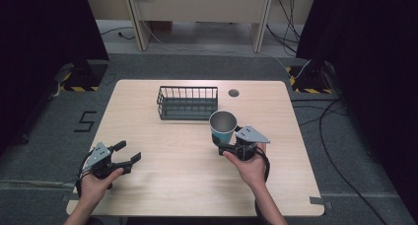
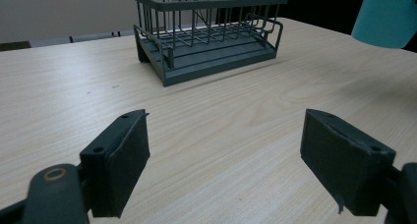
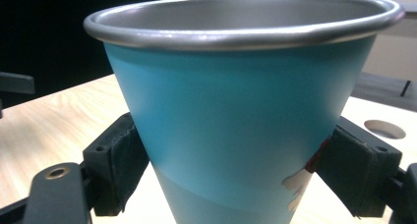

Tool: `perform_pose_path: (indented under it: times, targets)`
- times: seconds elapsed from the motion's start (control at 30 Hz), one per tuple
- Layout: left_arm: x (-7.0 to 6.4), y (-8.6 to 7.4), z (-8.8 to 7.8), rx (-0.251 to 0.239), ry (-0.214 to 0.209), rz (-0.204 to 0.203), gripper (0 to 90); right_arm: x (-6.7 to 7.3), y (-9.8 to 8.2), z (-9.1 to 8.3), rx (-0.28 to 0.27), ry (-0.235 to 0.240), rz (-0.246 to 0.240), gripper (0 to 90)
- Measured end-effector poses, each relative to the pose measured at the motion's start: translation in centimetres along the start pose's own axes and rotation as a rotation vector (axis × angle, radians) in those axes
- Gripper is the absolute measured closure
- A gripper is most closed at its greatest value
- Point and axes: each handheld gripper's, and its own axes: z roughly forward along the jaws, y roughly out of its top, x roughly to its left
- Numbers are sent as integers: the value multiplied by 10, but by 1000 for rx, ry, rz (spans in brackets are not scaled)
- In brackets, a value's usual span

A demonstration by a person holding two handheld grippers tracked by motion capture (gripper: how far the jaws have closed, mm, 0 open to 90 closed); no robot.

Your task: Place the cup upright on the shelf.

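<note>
Cup (image 1: 223, 127) clamped in right tongs (image 1: 227, 147)

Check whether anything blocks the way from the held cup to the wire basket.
Nothing visible does. The right gripper holds the cup just in front of the basket's right end, with bare table between them. The basket looks empty.

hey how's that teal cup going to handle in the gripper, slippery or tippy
The teal cup looks rigid, with a rolled metal rim. Its smooth wall tapers downward, so it might slip in the right hand-held gripper, whose pads clamp low. Set down, the narrow base and wide mouth probably make it tippy.
</note>
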Motion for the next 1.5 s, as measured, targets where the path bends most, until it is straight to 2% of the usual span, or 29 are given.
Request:
perform_pose_path:
  times: [0.53, 0.77, 1.2, 1.5]
  targets:
    - [0, 0, 0, -4, -1, -2, 181, 0, 30, 24, -32, 13, -10, 192]
    - [0, 0, -1, -7, -3, -3, 181, 1, 36, 35, -44, 16, -12, 192]
    - [1, 0, -1, -11, -4, -7, 181, 4, 51, 66, -51, 17, 8, 192]
    - [1, 0, -1, -14, -5, -11, 181, 1, 61, 85, -56, 6, 7, 191]
